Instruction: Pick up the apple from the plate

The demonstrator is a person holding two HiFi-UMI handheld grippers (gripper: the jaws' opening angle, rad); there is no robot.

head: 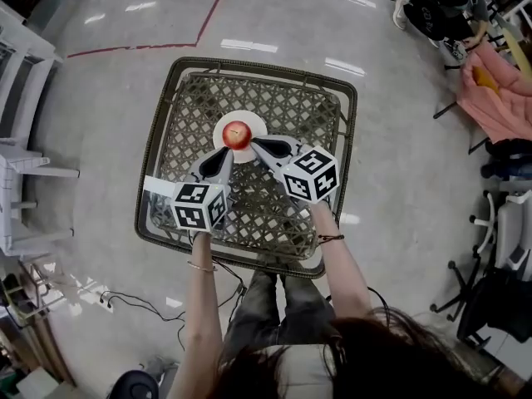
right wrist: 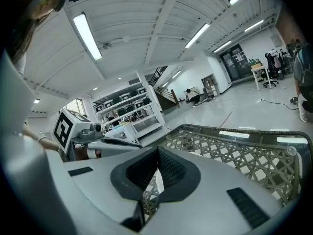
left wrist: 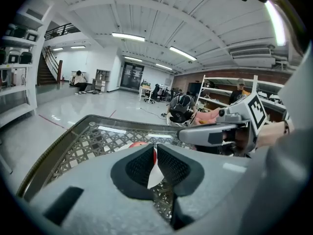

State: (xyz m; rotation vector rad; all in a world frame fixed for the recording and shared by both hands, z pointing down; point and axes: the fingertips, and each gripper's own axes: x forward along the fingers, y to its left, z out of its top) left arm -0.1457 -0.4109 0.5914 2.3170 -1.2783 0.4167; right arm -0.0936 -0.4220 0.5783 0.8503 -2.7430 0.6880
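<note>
Red apple [head: 237, 134] sits on the white plate [head: 258, 126] on the wicker table [head: 199, 106]. My left gripper [head: 229, 154] and right gripper [head: 257, 143] are just beside it, fingers [left wrist: 139, 166] pressed together, empty.

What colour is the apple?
The apple is red with a yellowish patch, clearest in the head view.

Red apple [head: 237, 134], stem up, on a white plate [head: 221, 131], mid lattice tabletop

The apple [head: 237, 134] is sitting on the plate [head: 257, 126], on the table [head: 291, 110] at frame centre. The left gripper [head: 225, 154] is hovering just lower left of it, the right gripper [head: 257, 143] just lower right.
</note>
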